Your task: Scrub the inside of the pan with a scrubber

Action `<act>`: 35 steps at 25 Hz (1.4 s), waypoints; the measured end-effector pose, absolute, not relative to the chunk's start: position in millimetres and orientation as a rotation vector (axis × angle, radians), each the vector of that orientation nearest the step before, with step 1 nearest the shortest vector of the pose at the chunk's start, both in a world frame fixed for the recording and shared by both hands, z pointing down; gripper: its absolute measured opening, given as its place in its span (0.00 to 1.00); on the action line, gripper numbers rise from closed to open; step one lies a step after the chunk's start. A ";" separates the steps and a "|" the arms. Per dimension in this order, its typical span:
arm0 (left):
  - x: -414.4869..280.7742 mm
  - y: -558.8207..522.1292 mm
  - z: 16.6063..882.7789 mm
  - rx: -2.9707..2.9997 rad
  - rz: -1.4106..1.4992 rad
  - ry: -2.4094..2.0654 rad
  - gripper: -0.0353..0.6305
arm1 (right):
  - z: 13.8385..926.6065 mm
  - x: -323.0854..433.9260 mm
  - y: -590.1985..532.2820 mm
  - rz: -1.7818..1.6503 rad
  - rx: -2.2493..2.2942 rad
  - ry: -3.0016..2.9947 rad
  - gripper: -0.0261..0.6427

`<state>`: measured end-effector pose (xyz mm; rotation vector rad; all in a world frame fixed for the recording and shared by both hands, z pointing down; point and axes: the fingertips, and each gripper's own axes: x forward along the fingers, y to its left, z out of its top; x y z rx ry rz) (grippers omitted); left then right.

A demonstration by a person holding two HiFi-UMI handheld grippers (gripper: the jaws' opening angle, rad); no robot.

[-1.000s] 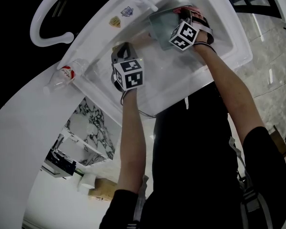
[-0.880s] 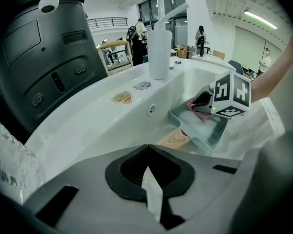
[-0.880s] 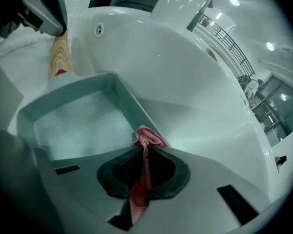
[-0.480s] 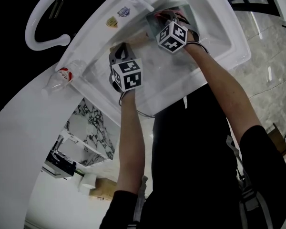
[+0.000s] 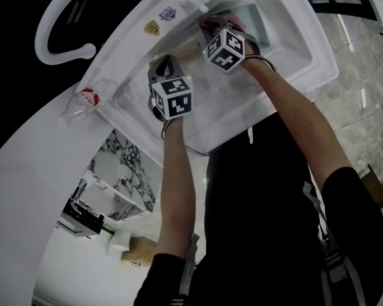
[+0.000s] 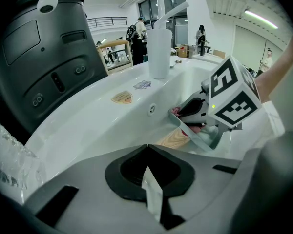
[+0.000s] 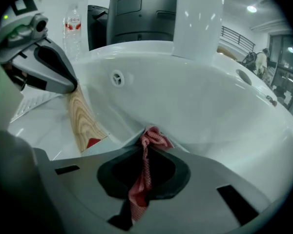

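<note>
Currently scrubbing: right hand-held gripper (image 7: 149,130) clamped on scrubber (image 7: 145,179) inside pan (image 6: 200,139), left hand-held gripper (image 6: 146,147) closed on its wooden handle (image 7: 83,116); next, likely firm strokes across the base.

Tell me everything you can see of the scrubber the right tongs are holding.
The scrubber is a pinkish-red piece of woven mesh, soft and cloth-like, crumpled into a narrow strip. The right tongs are shut on it: one end bunches out past their tips, the rest trails back between them. The bunched end sits inside the white sink, against a pale surface.
</note>
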<state>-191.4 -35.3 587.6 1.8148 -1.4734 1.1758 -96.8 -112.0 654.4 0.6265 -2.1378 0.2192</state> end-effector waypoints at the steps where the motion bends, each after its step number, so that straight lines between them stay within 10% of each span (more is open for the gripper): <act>1: -191.4 -34.9 587.7 1.814 1.178 -1.473 0.10 | 654.6 -95.9 -106.1 0.223 0.594 -2.138 0.08; 35: -187.2 -26.4 590.6 1.895 1.235 -1.423 0.10 | 587.9 11.2 -12.0 0.391 0.249 -1.843 0.10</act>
